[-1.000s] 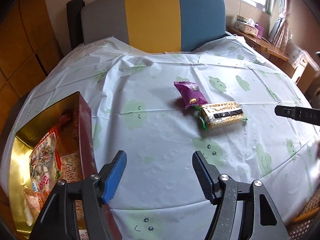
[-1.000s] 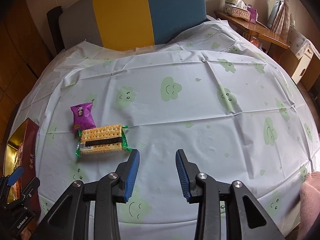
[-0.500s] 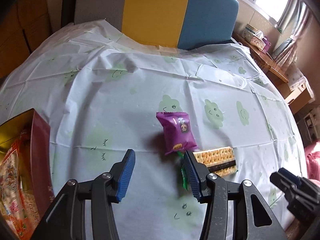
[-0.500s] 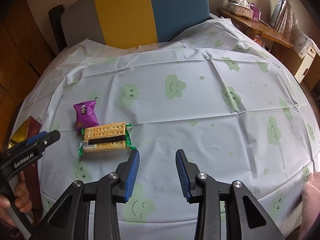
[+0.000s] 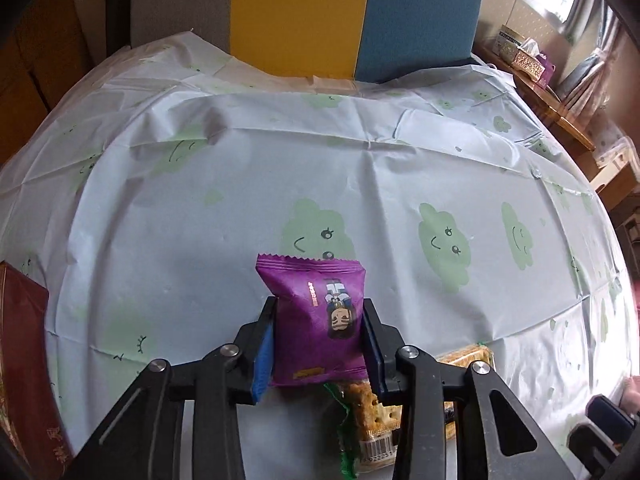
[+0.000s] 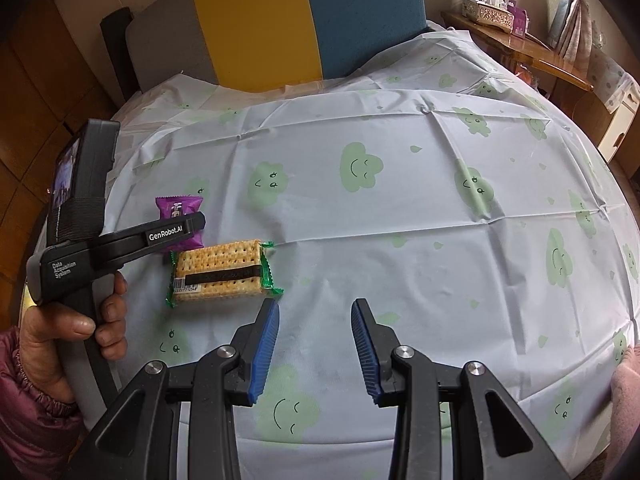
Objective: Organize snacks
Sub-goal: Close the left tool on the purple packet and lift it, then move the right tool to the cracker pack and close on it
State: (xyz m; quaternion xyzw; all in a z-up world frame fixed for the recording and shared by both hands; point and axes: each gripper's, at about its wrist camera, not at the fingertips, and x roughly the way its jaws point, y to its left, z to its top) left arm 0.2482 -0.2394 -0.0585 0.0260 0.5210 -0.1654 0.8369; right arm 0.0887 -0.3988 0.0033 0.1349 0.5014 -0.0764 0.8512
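A creased, glossy pale-blue tablecloth (image 6: 420, 240) printed with green smiling clouds covers the round table; a grey, yellow and blue padded headboard (image 6: 280, 20) stands at the far side. The left gripper (image 5: 318, 320) has its fingers closed against the sides of a puffy purple snack packet (image 5: 316, 320) with crimped ends. Just near of it lies a flat cracker pack (image 6: 218, 270), clear with green ends. The right gripper (image 6: 314, 320) hovers with fingers spread, holding nothing.
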